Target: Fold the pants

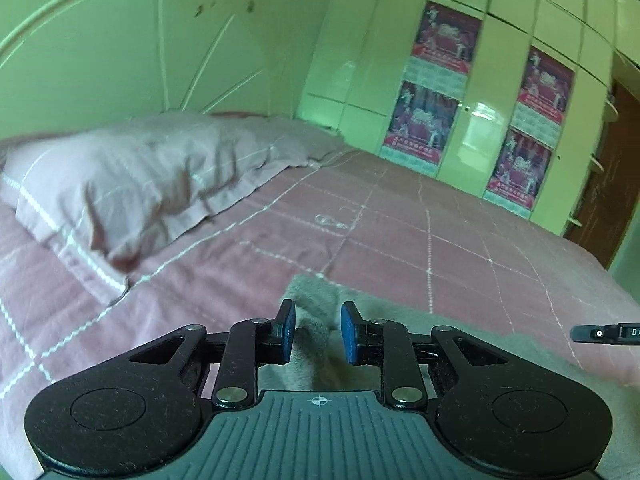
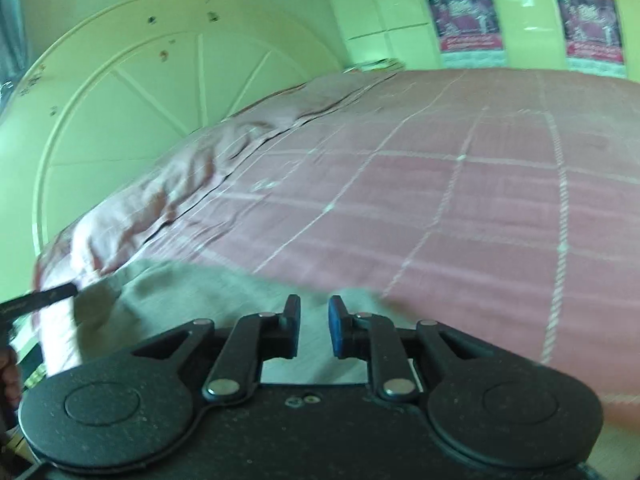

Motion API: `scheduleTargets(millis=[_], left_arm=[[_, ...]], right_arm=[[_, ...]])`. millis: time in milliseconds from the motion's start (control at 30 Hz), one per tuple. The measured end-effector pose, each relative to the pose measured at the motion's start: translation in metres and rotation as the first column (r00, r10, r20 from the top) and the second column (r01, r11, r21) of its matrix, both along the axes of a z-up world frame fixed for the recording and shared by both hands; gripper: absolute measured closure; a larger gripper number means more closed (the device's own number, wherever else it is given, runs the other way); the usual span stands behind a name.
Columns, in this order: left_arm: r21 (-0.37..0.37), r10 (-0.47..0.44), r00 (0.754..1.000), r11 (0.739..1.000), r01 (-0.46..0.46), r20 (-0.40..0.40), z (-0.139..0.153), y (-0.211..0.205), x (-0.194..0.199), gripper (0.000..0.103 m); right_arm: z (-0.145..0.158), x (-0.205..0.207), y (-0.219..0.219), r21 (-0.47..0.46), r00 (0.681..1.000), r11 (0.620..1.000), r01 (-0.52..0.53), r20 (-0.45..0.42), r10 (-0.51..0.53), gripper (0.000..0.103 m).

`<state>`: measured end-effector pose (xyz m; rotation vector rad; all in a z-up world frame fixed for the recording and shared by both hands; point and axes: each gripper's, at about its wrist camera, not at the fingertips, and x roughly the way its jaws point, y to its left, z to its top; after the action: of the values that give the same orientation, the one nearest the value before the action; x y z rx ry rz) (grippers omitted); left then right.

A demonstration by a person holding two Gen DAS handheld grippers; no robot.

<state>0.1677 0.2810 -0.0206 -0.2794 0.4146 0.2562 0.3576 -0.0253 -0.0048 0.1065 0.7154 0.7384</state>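
The grey pants [image 1: 320, 304] lie on the pink checked bed, their edge just ahead of and under my left gripper [image 1: 318, 330]. Its jaws stand apart with a ridge of grey cloth rising between the blue pads, not pinched. In the right wrist view the pants [image 2: 180, 300] spread below and left of my right gripper [image 2: 314, 326], whose jaws stand a little apart with grey cloth showing in the gap. Part of the right gripper shows at the left view's right edge [image 1: 604, 334]; part of the left one at the right view's left edge [image 2: 40, 298].
A pink pillow [image 1: 132, 184] lies at the bed's head against a pale round headboard [image 1: 120, 48]. A wardrobe with posters [image 1: 440, 92] stands beyond the bed. A brown door [image 1: 608, 184] is at far right. The pink bedspread [image 2: 460, 200] stretches ahead.
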Motion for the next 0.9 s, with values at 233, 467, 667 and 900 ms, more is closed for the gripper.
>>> scheduleTargets(millis=[233, 467, 667, 900], left_arm=[[0.171, 0.034, 0.999, 0.985, -0.036, 0.017, 0.002, -0.046, 0.002, 0.079], [0.193, 0.117, 0.993, 0.974, -0.118, 0.019, 0.007, -0.032, -0.037, 0.062], [0.152, 0.067, 0.998, 0.986, -0.065, -0.007, -0.007, -0.060, -0.017, 0.062], [0.134, 0.075, 0.987, 0.989, -0.055, -0.142, -0.032, -0.059, -0.001, 0.062]], right_arm=[[-0.060, -0.015, 0.083, 0.025, 0.980, 0.999, -0.048, -0.192, 0.052, 0.093], [-0.028, -0.044, 0.057, 0.090, 0.995, 0.996, -0.008, -0.102, 0.017, 0.092], [-0.031, -0.048, 0.011, 0.022, 0.990, 0.996, 0.090, -0.113, -0.087, 0.092], [-0.047, -0.045, 0.041, -0.036, 0.986, 0.997, 0.068, -0.152, -0.072, 0.091]])
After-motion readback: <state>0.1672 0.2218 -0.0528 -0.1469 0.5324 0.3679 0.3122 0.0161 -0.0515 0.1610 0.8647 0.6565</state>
